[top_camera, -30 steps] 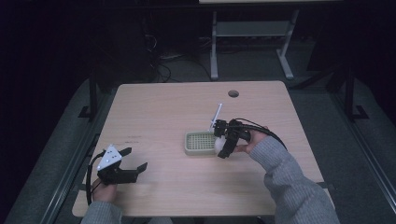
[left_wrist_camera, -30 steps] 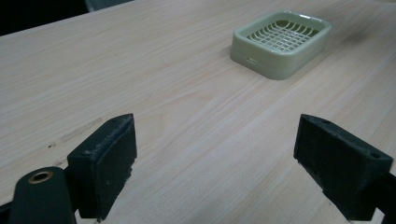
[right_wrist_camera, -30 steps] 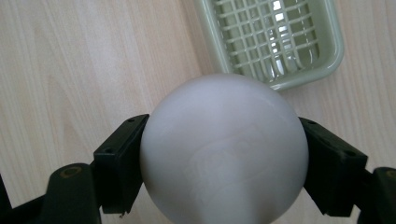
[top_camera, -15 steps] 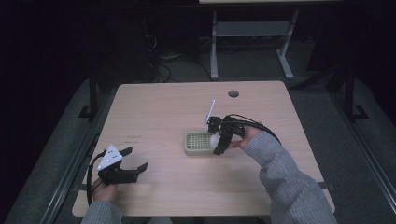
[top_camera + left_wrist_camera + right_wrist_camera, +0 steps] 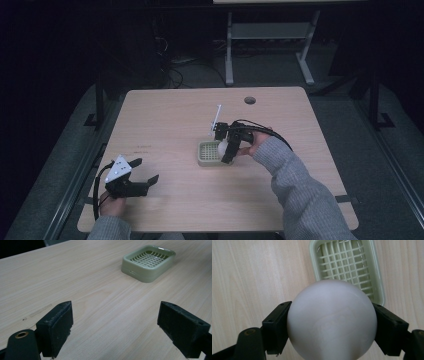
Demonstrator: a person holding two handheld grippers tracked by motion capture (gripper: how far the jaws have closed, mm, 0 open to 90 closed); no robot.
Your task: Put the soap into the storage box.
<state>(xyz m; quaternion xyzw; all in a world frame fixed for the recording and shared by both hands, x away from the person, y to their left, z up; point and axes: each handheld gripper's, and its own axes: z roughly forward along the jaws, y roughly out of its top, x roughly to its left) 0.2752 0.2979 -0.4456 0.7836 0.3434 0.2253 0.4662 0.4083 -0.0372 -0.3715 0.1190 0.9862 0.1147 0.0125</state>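
we hold a white ball (image 5: 332,320) between the two jaws of the right gripper (image 5: 225,147), which press on its left and right sides in the right gripper view; in the high view the ball (image 5: 221,148) hangs at the right edge of the pale green basket (image 5: 209,153), above it rather than resting in it, as far as we can judge. the basket (image 5: 348,267), a shallow tray with a grid floor, stands near the middle of the wooden table (image 5: 165,125), and its grid shows bare beyond the ball in the right gripper view. the left gripper (image 5: 142,172) rests low at the near left corner of the table, well apart from the basket (image 5: 148,262), with its jaws spread wide and nothing between them. we judge the work to be well advanced: the ball is picked up and brought to the basket, but not yet set down. what remains is to centre the ball over the grid, lower it, and part the jaws. because a round ball may roll, we would release it low inside the rim.
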